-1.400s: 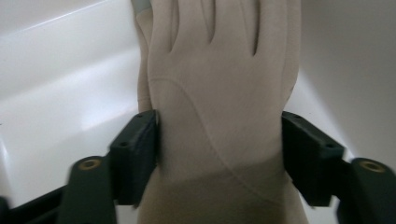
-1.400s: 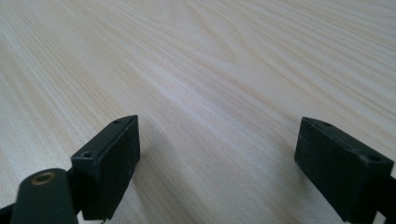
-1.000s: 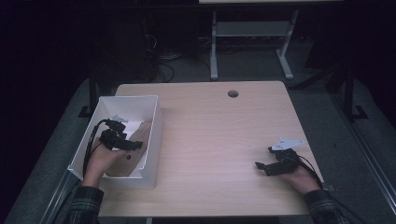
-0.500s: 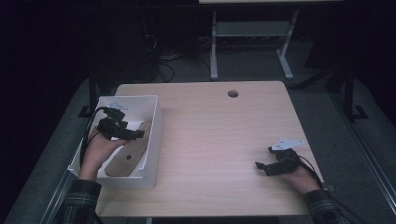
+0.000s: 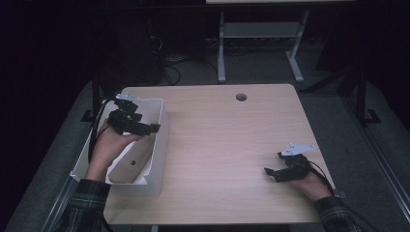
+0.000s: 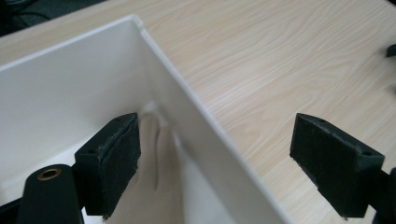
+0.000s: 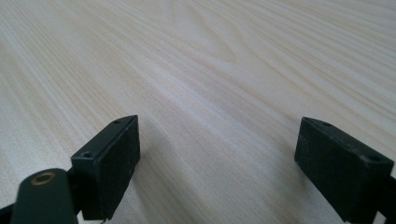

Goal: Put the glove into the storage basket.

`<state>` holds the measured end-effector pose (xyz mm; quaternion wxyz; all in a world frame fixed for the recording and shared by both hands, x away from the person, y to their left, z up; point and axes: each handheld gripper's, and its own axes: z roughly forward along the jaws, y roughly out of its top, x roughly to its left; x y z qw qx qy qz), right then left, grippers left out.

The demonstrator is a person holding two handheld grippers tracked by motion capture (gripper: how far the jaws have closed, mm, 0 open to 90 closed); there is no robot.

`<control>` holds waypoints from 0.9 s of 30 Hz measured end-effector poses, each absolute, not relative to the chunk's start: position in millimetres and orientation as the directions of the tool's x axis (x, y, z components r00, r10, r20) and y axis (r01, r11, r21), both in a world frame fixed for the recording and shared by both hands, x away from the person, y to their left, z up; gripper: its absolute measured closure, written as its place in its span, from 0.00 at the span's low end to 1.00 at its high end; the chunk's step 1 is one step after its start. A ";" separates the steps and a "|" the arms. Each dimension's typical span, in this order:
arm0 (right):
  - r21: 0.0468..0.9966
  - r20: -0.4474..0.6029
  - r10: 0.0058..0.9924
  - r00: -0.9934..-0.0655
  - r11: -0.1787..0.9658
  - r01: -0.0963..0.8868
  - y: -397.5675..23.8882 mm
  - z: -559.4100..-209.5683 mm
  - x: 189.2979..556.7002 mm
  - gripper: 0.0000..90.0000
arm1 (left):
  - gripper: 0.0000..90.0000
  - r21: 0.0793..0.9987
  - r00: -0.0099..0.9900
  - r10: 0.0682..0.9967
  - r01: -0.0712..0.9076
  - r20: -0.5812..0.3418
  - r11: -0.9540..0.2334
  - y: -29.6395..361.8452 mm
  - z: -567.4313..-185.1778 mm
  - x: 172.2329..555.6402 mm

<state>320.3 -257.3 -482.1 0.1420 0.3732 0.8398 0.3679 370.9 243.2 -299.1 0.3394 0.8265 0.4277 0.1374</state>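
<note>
- The left claw hangs wide open over the bin, its jaws straddling the bin's right wall: one inside, one over the worktop.
- The bin sits at the worktop's left edge.
- The right claw rests wide open and empty on the worktop, well apart from the bin.

From where I steer, the light wooden worktop lies bare and open between my two grippers, with only a small round dark hole near its far edge. The white rectangular plastic bin at the left edge is the one obstacle: its right wall stands straight between my left gripper's wide-spread jaws.
</note>
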 end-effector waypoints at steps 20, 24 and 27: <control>0.724 0.036 0.729 -0.684 0.453 0.521 -257.2 -482.1 320.4 0.15 | 0.18 0.712 0.686 0.719 0.560 -0.112 -0.423 154.3 -306.8 363.1; 0.724 0.036 0.728 -0.684 0.453 0.521 -257.2 -482.1 320.4 0.15 | 0.18 0.711 0.695 0.710 0.556 -0.114 -0.430 138.3 -317.4 358.9; 0.724 0.036 0.728 -0.685 0.454 0.520 -257.2 -482.1 320.4 0.15 | 0.18 0.711 0.705 0.700 0.550 -0.113 -0.439 126.7 -326.1 354.9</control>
